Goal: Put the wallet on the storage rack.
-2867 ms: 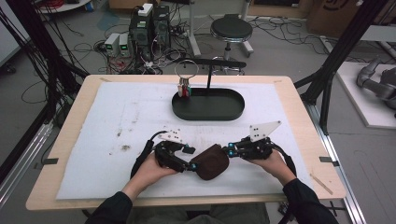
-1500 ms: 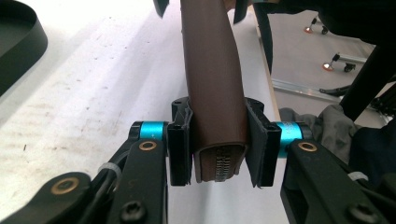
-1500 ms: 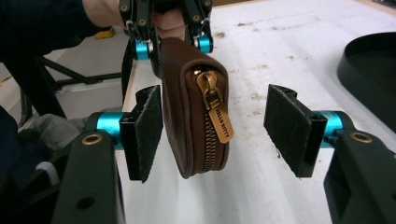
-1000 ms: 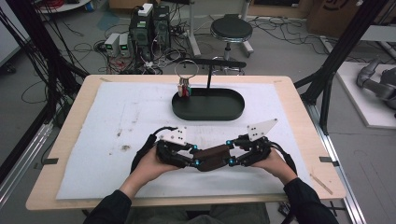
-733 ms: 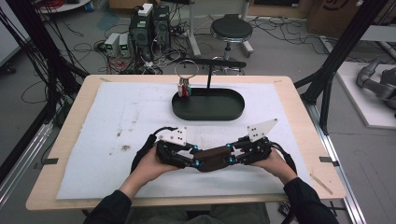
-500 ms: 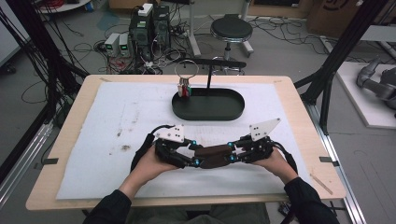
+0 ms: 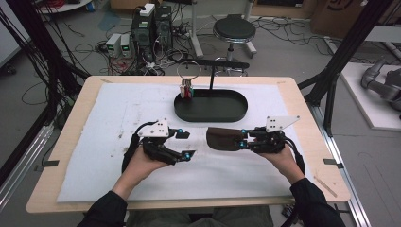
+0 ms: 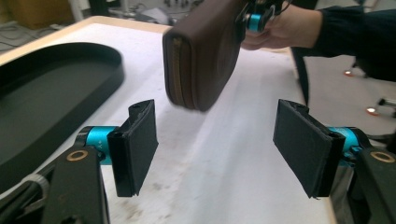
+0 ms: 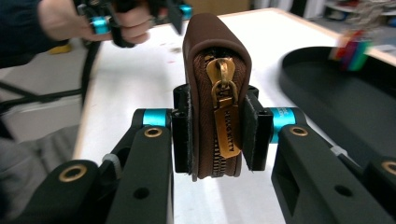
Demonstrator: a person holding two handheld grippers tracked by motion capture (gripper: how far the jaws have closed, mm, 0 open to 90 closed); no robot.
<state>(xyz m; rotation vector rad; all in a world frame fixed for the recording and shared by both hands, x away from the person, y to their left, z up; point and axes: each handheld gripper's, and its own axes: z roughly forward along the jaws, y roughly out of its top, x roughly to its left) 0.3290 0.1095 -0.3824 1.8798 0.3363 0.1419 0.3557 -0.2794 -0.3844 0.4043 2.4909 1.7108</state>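
Observation:
A brown zip wallet [image 7: 224, 138] hangs just above the white mat, held at its right end by my right gripper [image 7: 244, 138], which is shut on it. In the right gripper view both pads press the sides of the wallet [image 9: 215, 95], with the brass zip pull facing the camera. My left gripper [image 7: 185, 144] stands to the wallet's left with a gap between them; its jaws have just been opening and nothing is between them. In the left gripper view my left gripper [image 8: 217, 149] is wide open, and the wallet [image 8: 203, 51] hangs beyond it.
A black oval tray [image 7: 211, 107] lies at the back of the white mat [image 7: 94, 142], with a keyring of coloured tags [image 7: 187, 88] at its left end and a black stand [image 7: 213, 71] behind. The wooden table edge [image 7: 189, 204] is near the person.
The left gripper has let go of the wallet, opened and drawn back to the left. The right gripper keeps hold of the wallet and has shifted it slightly right and up.

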